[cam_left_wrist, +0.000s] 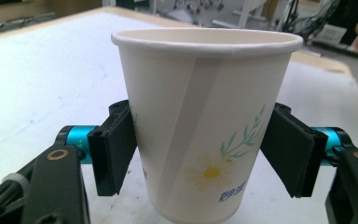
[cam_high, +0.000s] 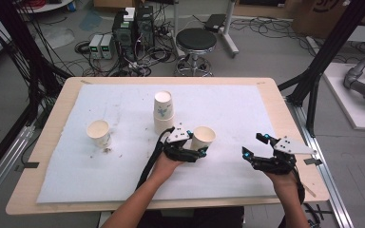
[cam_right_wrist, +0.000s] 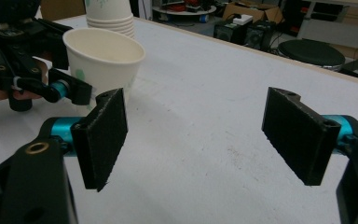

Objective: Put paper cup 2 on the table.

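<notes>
On the white mat (cam_high: 247,114), a lone cup (cam_high: 99,133) stands upright at nine o'clock. A cup stack (cam_high: 163,111), mouths down, sits near centre toward twelve. Just beside it at four o'clock, the left gripper (cam_high: 200,147) brackets a held cup (cam_left_wrist: 205,126); its pads (cam_left_wrist: 116,147) touch the sides, grasping it. At three o'clock the right gripper (cam_high: 253,145) is released, jaws wide apart above the mat.

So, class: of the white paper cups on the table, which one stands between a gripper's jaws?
The upright white paper cup with the daisy print, between the left gripper's jaws. The lone upright cup and the upside-down stack stand apart from both grippers.
</notes>
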`<state>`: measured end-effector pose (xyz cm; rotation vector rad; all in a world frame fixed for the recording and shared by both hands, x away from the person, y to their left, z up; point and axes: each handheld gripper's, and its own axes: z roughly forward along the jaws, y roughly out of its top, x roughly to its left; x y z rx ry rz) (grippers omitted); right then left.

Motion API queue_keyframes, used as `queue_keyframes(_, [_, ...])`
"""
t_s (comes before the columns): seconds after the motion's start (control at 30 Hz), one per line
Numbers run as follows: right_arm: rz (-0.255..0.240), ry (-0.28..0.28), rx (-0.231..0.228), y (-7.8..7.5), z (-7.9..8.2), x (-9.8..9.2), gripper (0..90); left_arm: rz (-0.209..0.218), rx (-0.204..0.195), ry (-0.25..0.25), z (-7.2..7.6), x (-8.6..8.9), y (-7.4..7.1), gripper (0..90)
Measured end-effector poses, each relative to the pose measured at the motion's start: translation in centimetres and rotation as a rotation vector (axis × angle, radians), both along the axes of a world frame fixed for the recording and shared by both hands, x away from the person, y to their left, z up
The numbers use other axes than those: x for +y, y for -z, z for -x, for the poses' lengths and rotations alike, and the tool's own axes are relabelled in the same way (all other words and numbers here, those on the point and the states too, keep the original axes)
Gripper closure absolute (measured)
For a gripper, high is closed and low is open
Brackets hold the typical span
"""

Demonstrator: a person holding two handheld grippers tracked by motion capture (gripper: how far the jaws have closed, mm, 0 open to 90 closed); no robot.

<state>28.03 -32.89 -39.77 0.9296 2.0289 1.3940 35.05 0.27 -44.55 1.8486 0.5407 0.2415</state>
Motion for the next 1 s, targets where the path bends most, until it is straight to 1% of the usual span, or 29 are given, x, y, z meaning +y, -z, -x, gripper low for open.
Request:
queue_keyframes(0.03, [-0.003, -0.002, 0.007, 0.0, 0.0, 0.1, 22.9, -0.013, 0.005, -0.002, 0.0, -0.1, 0.1, 29.8])
queue_keyframes(0.2, [-0.002, -0.005, 0.008, 0.1, 0.0, 0.1, 22.9, -0.099, 0.004, 0.002, 0.1, -0.5, 0.5, 29.9])
queue_keyframes(0.3, [-0.002, -0.004, 0.01, 0.0, 0.0, 0.1, 22.9, -0.106, 0.007, -0.007, 0.2, -0.4, 0.5, 30.1])
queue_keyframes(0.4, [0.001, -0.008, 0.006, 0.0, 0.0, 0.1, 22.9, -0.136, 0.0, -0.003, 0.6, -0.1, 0.4, 30.4])
queue_keyframes(0.5, [-0.001, -0.008, 0.013, 0.0, 0.0, 0.2, 22.9, -0.157, 0.006, -0.002, 0.9, 0.5, 0.4, 30.5])
queue_keyframes(0.57, [0.001, -0.009, 0.009, 0.0, 0.0, 0.2, 22.9, -0.176, 0.003, 0.002, 1.1, 0.8, 0.5, 30.6])
queue_keyframes(0.6, [0.001, -0.01, 0.009, 0.0, 0.0, 0.2, 23.0, -0.167, 0.004, -0.001, 1.3, 0.9, 0.6, 30.8])
queue_keyframes(0.63, [0.005, -0.012, 0.008, 0.0, 0.0, 0.2, 23.0, -0.169, -0.002, 0.0, 1.4, 1.0, 0.5, 30.8])
queue_keyframes(0.67, [0.003, -0.013, 0.013, 0.0, 0.0, 0.3, 23.1, -0.161, 0.002, -0.003, 1.4, 1.1, 0.5, 30.8])
queue_keyframes(0.73, [0.001, -0.014, 0.015, 0.1, 0.0, 0.3, 23.1, -0.166, 0.002, 0.0, 1.4, 1.2, 0.5, 30.7])
queue_keyframes(0.8, [0.007, -0.014, 0.015, 0.1, 0.0, 0.3, 23.1, -0.159, 0.011, -0.003, 1.3, 1.2, 0.6, 29.8])
queue_keyframes(0.83, [0.006, -0.015, 0.016, 0.1, 0.0, 0.3, 23.1, -0.157, 0.011, -0.009, 1.3, 1.1, 0.7, 27.9])
queue_keyframes(0.87, [0.004, -0.017, 0.019, 0.1, 0.0, 0.4, 23.1, -0.156, 0.01, -0.021, 1.3, 1.3, 0.6, 23.1])
queue_keyframes(0.9, [0.006, -0.017, 0.019, 0.1, -0.1, 0.3, 23.1, -0.126, 0.025, -0.026, 1.4, 1.5, 0.6, 19.0])
queue_keyframes(0.93, [0.003, -0.015, 0.021, 0.2, -0.1, 0.3, 23.1, -0.098, 0.035, -0.024, 1.4, 1.7, 0.6, 17.2])
queue_keyframes(0.97, [0.004, -0.016, 0.02, 0.2, -0.1, 0.3, 23.1, -0.083, 0.034, -0.024, 1.6, 2.0, 0.5, 16.8])
queue_keyframes(1.0, [0.003, -0.015, 0.022, 0.2, -0.2, 0.3, 23.1, -0.078, 0.025, -0.022, 1.8, 2.4, 0.4, 16.5])
